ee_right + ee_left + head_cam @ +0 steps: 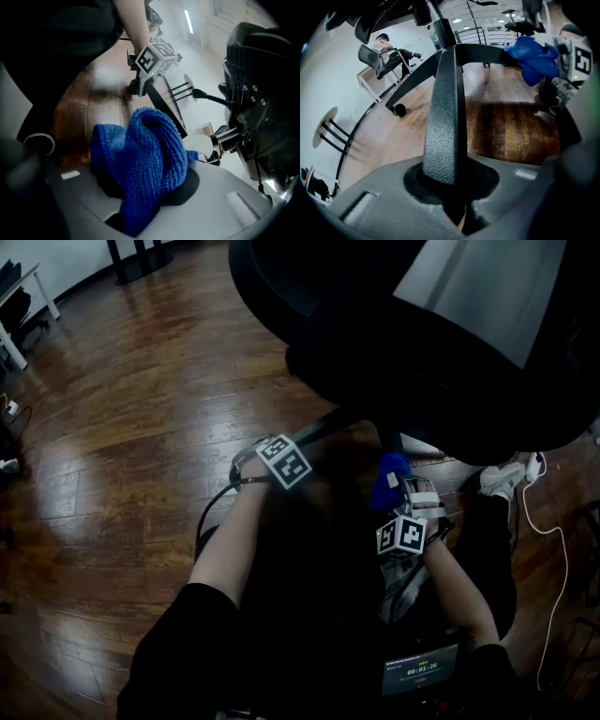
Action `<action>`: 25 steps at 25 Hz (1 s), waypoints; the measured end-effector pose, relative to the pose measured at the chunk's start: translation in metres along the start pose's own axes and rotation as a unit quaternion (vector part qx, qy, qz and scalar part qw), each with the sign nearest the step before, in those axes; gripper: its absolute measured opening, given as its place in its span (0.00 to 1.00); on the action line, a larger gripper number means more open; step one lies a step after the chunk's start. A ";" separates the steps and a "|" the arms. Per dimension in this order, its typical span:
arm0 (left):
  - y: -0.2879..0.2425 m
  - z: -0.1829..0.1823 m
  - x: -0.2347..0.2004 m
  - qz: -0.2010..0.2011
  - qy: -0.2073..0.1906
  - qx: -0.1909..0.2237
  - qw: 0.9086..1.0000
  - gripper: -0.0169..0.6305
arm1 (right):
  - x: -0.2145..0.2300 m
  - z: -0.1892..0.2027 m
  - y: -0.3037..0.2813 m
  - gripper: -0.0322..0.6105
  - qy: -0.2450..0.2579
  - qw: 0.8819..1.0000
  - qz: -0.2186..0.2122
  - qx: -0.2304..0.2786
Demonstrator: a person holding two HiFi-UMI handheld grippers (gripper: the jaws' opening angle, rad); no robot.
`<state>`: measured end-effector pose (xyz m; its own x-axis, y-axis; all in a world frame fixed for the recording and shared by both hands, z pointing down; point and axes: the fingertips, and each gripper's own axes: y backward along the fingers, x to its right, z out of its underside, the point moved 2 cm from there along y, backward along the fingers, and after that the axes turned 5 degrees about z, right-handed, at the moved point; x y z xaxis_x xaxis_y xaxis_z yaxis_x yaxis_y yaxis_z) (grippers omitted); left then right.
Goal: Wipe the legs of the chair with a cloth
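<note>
Clamping chair leg [443, 117]: left gripper [457, 187] fingers; right gripper [140, 201] fingers pinch blue cloth [145, 154]; screen [419, 671] reads perhaps 00:01:26.

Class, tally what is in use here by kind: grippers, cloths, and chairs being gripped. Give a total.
Grippers: 2, the left gripper and the right gripper
Cloths: 1, the blue cloth in the right gripper
Chairs gripped: 1, the chair, held by a leg in the left gripper
Total: 4
</note>
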<state>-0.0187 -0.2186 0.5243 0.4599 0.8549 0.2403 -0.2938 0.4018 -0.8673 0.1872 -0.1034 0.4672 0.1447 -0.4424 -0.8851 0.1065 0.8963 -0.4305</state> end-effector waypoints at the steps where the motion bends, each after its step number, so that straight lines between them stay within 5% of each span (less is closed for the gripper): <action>1: -0.001 -0.001 -0.001 0.001 0.003 -0.001 1.000 0.14 | 0.003 0.001 -0.002 0.22 -0.004 1.000 0.002 0.001; 7: -0.010 -0.022 0.011 0.032 0.028 -0.014 0.999 0.12 | 0.020 0.038 -0.029 0.23 0.011 1.000 0.006 0.015; 10: -0.016 -0.040 0.022 0.020 0.047 -0.001 0.999 0.12 | 0.034 0.067 -0.048 0.23 -0.033 0.999 -0.027 -0.024; 17: -0.021 -0.063 0.042 0.027 0.080 0.008 0.996 0.13 | 0.020 0.126 -0.029 0.21 -0.043 0.993 -0.066 -0.088; 25: -0.010 -0.057 0.064 0.047 0.081 -0.008 0.996 0.16 | 0.029 0.113 -0.058 0.20 -0.007 0.993 -0.062 -0.098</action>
<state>0.0621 -0.1867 0.5238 0.5612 0.8233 0.0854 -0.3288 0.3165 -0.8898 0.2963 -0.1718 0.4865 0.1568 -0.5491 -0.8209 -0.0696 0.8230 -0.5638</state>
